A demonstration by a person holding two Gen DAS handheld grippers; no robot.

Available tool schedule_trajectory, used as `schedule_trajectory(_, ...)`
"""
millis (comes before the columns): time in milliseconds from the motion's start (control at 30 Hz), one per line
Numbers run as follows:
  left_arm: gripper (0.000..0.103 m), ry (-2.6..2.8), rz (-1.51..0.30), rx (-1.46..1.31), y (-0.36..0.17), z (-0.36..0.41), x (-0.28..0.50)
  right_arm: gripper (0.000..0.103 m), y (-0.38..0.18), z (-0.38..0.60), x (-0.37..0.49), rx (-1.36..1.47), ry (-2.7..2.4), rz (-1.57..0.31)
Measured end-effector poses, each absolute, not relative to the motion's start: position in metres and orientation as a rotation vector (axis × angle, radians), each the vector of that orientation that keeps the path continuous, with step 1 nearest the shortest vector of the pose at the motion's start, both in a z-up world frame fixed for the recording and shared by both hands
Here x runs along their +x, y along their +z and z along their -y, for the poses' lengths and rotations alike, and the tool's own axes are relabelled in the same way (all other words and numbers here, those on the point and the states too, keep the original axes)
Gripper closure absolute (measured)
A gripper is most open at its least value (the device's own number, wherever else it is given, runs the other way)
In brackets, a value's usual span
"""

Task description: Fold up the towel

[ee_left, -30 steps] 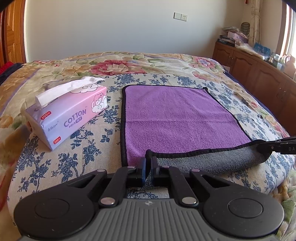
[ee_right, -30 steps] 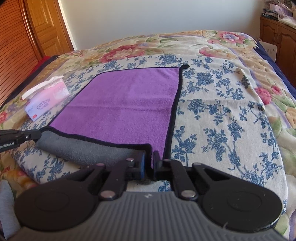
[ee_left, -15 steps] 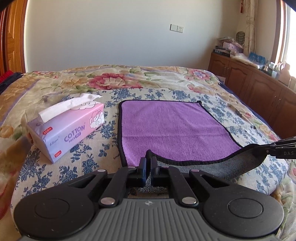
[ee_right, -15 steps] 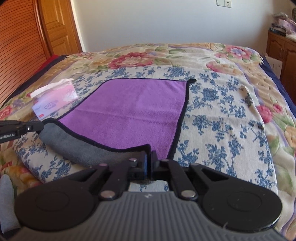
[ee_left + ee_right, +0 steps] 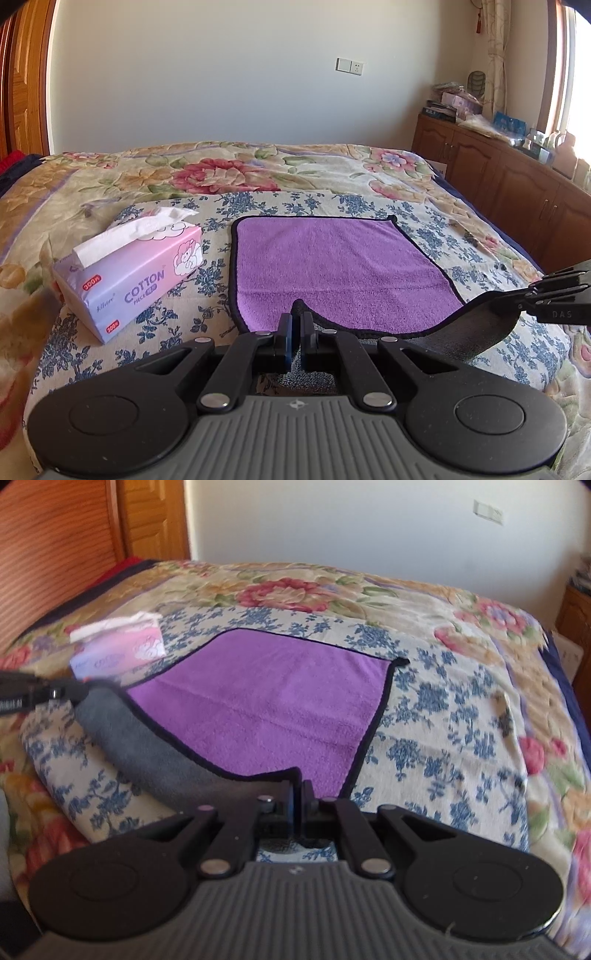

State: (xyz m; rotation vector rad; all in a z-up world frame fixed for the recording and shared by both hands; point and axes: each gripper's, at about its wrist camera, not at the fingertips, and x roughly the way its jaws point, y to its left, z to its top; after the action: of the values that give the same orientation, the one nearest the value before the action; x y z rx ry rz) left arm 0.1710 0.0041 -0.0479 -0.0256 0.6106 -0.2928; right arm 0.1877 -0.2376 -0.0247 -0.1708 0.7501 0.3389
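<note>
Towel (image 5: 340, 269) lies on bed (image 5: 229, 173), right of tissue box (image 5: 129, 273). Left claw (image 5: 294, 332) and right claw (image 5: 297, 801) each clamped on a near corner, grey underside lifted. First fold begun; far edge not yet reached.

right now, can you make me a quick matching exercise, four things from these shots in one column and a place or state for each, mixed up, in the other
Things:
1. towel
2. tissue box
3. left gripper
4. wooden cabinets

Places or states:
a. along the wall beside the bed
b. shut on a near corner of the towel
c. purple top, grey underside showing at the lifted near edge
d. on the bed to the left of the towel

Pairs: 1-c, 2-d, 3-b, 4-a
</note>
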Motion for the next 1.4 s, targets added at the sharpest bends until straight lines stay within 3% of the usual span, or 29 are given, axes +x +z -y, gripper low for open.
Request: schedule_trajectory(1400,0.099,-0.291,-0.534,-0.056,-0.011,-0.007,0.227,0.099,0.018,0.241,0.243,-0.194,0.341,-0.576)
